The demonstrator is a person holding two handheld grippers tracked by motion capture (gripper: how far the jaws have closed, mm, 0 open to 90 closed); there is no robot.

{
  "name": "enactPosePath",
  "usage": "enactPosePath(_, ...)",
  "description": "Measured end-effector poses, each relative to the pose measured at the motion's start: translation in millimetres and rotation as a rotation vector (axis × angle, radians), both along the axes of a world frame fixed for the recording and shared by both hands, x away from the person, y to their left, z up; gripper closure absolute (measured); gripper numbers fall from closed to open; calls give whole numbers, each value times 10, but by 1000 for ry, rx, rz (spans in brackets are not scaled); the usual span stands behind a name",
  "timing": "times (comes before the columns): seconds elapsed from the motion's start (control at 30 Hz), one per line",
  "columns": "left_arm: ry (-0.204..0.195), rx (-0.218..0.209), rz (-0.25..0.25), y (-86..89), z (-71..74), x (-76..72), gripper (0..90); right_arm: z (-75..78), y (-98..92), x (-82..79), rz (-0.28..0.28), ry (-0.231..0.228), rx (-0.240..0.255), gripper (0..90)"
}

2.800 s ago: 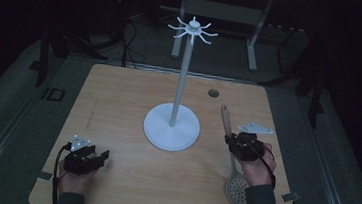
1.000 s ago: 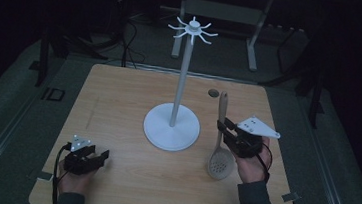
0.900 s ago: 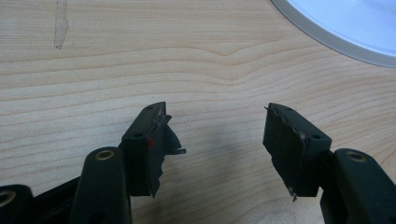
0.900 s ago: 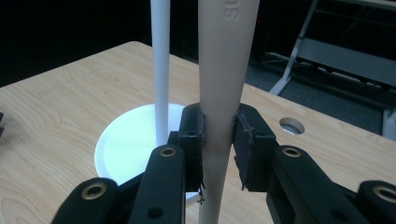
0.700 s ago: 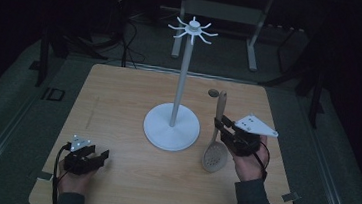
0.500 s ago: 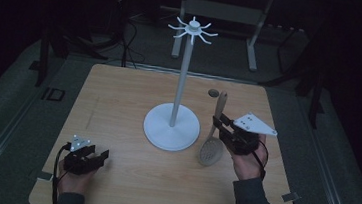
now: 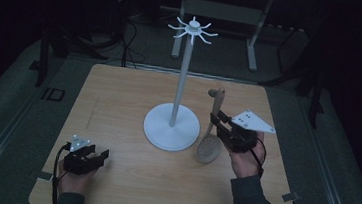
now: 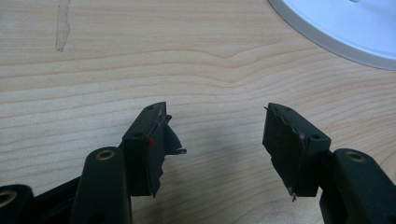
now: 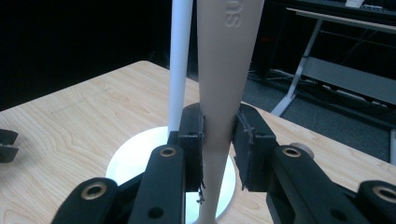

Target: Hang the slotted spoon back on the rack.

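A beige slotted spoon (image 7: 210,135) hangs handle up to the right of the white stand (image 7: 172,126), its round head low near the stand's base. My right gripper (image 7: 219,121) is shut on the spoon's handle (image 9: 220,107), which rises between its jaws in the right gripper view. The stand's pole (image 9: 180,60) is just behind it, with hooks at the top (image 7: 193,29). My left gripper (image 7: 98,155) rests at the table's front left, open and holding nothing, with bare wood between its fingertips (image 8: 217,140).
The wooden table (image 7: 119,101) has open room on its left half. A small dark round thing (image 7: 212,92) lies behind the spoon handle. A metal frame (image 7: 218,10) stands on the floor beyond the table.
The right gripper has lifted the spoon off the table, turned it upright and carried it left toward the stand. The left gripper has stayed put.
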State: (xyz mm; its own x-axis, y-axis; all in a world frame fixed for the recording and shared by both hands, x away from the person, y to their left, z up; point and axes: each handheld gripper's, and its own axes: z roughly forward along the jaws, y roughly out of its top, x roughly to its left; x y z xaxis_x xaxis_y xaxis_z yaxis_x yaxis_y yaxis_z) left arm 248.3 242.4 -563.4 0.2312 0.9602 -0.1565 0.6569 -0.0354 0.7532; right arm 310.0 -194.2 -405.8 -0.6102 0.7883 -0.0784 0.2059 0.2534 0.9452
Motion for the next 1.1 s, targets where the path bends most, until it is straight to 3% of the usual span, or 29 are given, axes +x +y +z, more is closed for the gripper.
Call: enactPosePath(1.1, -11, 4, 3, 7, 12, -7, 419, 189, 123, 53, 15, -38, 2, 737)
